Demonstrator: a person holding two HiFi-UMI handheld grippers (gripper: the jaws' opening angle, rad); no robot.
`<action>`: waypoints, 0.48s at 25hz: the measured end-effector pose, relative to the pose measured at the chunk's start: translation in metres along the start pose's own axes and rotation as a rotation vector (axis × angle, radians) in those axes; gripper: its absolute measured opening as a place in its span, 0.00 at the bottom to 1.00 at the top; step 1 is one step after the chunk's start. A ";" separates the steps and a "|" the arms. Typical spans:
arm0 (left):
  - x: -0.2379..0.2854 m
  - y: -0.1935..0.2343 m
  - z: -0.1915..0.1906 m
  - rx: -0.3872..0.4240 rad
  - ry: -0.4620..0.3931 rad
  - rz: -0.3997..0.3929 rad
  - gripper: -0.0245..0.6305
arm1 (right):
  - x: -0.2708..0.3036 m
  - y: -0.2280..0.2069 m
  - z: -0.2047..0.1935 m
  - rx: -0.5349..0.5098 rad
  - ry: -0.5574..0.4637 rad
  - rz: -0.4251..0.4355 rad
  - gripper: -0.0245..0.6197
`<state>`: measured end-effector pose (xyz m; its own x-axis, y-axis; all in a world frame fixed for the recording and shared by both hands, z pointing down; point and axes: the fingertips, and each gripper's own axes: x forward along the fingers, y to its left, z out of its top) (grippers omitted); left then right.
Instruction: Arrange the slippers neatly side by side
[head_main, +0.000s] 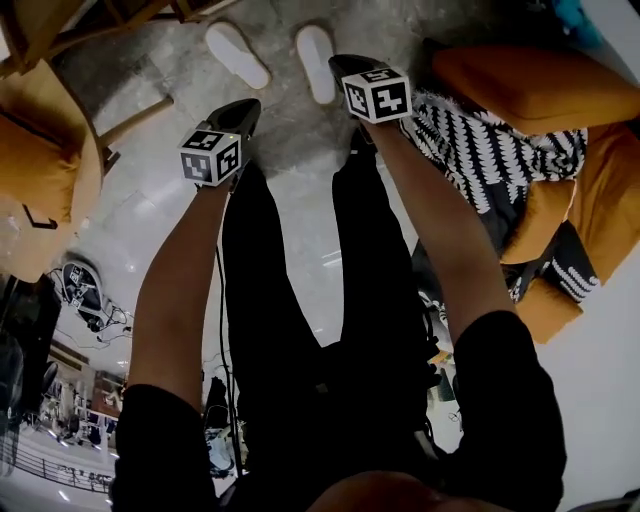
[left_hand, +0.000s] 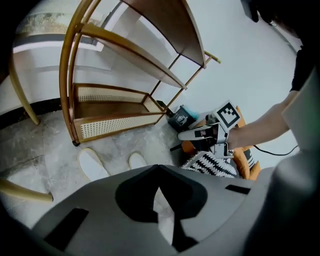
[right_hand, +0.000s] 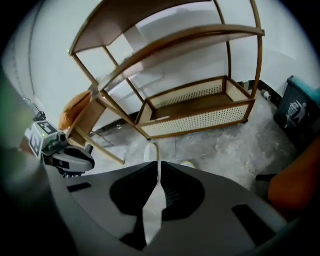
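1. The grey mottled floor (head_main: 300, 150) fills the middle of the head view.
2. A wooden rack (right_hand: 200, 107) with curved uprights and a cane-fronted bottom shelf stands on it against a pale wall.
3. An orange armchair (head_main: 520, 85) sits at the right of the head view. A wooden chair with an orange cushion (head_main: 40, 160) sits at the left.
4. The person stands between them in black trousers (head_main: 290, 300), with both bare forearms reaching forward and down.
5. A black-and-white throw (head_main: 490, 140) is draped over the armchair.
6. A blue bin (right_hand: 300, 107) stands on the floor just beside the rack's end.
7. The left gripper (head_main: 250, 106) points down at the floor. In its own view the jaws are together at the tips, with nothing between them.
8. The right gripper (head_main: 336, 62) points down beside it, a little apart from it. Its jaws are together but for a thin slit, and they hold nothing.
9. Two white slippers (head_main: 237, 54) (head_main: 316, 62) lie on the floor in front of the rack's bottom shelf.
   - They lie side by side with a gap of bare floor between them, and the left one is angled slightly outward.
   - Both are beyond the jaw tips, and neither gripper touches them.
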<state>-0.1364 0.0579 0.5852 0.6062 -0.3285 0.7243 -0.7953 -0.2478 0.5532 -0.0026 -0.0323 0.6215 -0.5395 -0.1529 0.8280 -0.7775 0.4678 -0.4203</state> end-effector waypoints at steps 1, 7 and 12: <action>-0.009 -0.008 0.004 -0.002 -0.006 0.000 0.06 | -0.013 0.010 0.008 0.016 -0.037 0.005 0.11; -0.045 -0.028 0.021 -0.047 -0.078 0.033 0.06 | -0.079 0.071 0.046 0.048 -0.230 0.048 0.10; -0.054 -0.015 0.016 -0.097 -0.106 0.068 0.06 | -0.110 0.099 0.050 0.197 -0.407 0.152 0.10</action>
<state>-0.1572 0.0644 0.5311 0.5431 -0.4371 0.7170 -0.8276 -0.1344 0.5450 -0.0363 -0.0127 0.4702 -0.7042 -0.4426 0.5553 -0.7050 0.3430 -0.6207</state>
